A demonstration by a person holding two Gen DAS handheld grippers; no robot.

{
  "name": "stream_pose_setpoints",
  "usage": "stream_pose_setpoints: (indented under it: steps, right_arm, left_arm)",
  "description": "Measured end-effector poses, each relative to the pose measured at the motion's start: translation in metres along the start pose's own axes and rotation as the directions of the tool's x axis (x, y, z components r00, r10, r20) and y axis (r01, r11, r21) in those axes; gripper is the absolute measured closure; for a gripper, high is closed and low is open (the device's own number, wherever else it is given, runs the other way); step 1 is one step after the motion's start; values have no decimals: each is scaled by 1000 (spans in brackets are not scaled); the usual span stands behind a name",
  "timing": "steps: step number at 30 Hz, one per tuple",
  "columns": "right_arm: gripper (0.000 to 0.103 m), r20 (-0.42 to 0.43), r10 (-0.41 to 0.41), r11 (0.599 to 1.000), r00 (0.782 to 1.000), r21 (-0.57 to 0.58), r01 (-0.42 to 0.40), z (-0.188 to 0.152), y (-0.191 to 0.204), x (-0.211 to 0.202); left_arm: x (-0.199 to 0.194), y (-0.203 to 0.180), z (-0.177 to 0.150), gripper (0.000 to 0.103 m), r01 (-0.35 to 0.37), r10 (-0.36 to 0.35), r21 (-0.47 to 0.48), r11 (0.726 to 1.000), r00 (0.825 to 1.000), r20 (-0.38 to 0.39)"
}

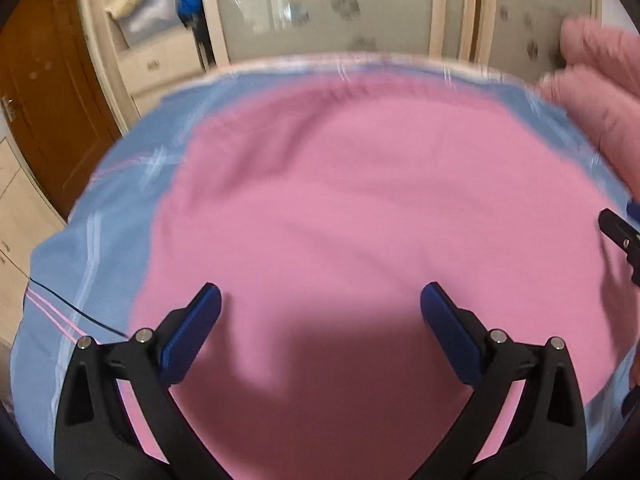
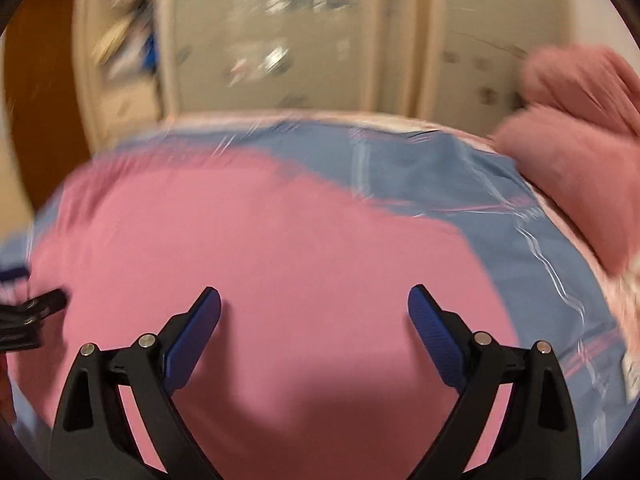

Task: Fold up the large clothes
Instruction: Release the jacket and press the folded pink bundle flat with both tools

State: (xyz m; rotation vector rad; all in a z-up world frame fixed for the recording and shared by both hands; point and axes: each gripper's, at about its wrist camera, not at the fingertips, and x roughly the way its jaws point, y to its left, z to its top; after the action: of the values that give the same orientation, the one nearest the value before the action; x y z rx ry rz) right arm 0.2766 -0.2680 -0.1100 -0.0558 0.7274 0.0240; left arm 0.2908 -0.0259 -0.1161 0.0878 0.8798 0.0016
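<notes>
A large pink garment [image 1: 360, 208] lies spread flat on a blue bedsheet [image 1: 120, 184]; it also fills the right wrist view [image 2: 248, 256]. My left gripper [image 1: 320, 300] is open and empty, hovering just above the garment's near part. My right gripper [image 2: 314, 300] is open and empty too, above the pink cloth. The right gripper's tip shows at the right edge of the left wrist view [image 1: 620, 236]. The left gripper's tip shows at the left edge of the right wrist view [image 2: 32, 312]. Both views are motion-blurred.
A dusty pink pillow or quilt [image 1: 600, 92] lies at the bed's far right, also in the right wrist view [image 2: 580, 160]. A cream wardrobe [image 1: 320, 4] with an open shelf stands behind the bed, a brown door [image 1: 52, 80] to the left. A thin black cable [image 1: 76, 312] crosses the sheet.
</notes>
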Motion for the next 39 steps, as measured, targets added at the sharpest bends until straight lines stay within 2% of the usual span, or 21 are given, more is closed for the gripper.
stream_pose_setpoints:
  steps: [2, 4, 6, 11, 16, 23, 27, 29, 31, 33, 34, 35, 36, 37, 39]
  right_arm:
    - [4, -56, -35, 996, 998, -82, 30, -13, 16, 25]
    - [1, -65, -28, 997, 997, -75, 23, -25, 13, 42]
    - [1, -114, 29, 999, 993, -12, -30, -26, 4, 56]
    - [1, -167, 2, 999, 986, -37, -8, -21, 11, 69]
    - [1, -150, -10, 999, 989, -40, 4, -21, 14, 70]
    - [1, -152, -17, 999, 988, -40, 11, -24, 18, 66]
    - [1, -129, -21, 999, 991, -37, 16, -25, 15, 63]
    - [1, -114, -18, 999, 993, -36, 14, -29, 17, 56]
    - [1, -139, -10, 1000, 990, -26, 6, -25, 15, 50]
    - [1, -135, -9, 1000, 991, 10, 11, -12, 14, 28]
    - [1, -97, 26, 999, 995, 46, -22, -6, 14, 15]
    - [1, -40, 102, 991, 994, 93, -98, 4, 14, -1]
    - [1, -18, 148, 982, 989, 117, -145, 13, 17, -7]
    - [1, -25, 172, 978, 985, 128, -167, 23, 23, -7]
    - [1, -108, 209, 974, 972, 108, -197, 46, 48, 11]
  left_arm:
    - [22, 7, -7, 2, 42, -45, -59, 997, 997, -63]
    - [34, 17, -9, 2, 81, -90, -98, 992, 992, -92]
    - [40, 12, -9, 2, 57, -64, -67, 996, 993, -98]
    - [53, 7, -6, 2, 28, -34, -60, 998, 993, -109]
    - [55, 1, -9, 2, 7, -12, -60, 998, 996, -85]
    - [58, 1, -14, 2, 6, -11, -59, 998, 996, -94]
    - [49, 3, -20, 2, 17, -19, -38, 999, 998, -54]
    - [33, 3, -34, 2, 15, -15, -14, 1000, 1000, -3]
    - [22, 6, -48, 2, 10, -10, 3, 1000, 999, 34]
    - [16, 12, -58, 2, 36, -36, 5, 999, 998, 57]
    - [14, 17, -62, 2, 63, -63, -1, 998, 996, 69]
    - [14, 22, -63, 2, 88, -87, -9, 996, 993, 77]
    - [15, 26, -63, 2, 105, -103, -18, 994, 991, 82]
    - [17, 29, -63, 2, 110, -108, -25, 994, 991, 83]
    - [17, 31, -63, 2, 106, -102, -34, 994, 991, 85]
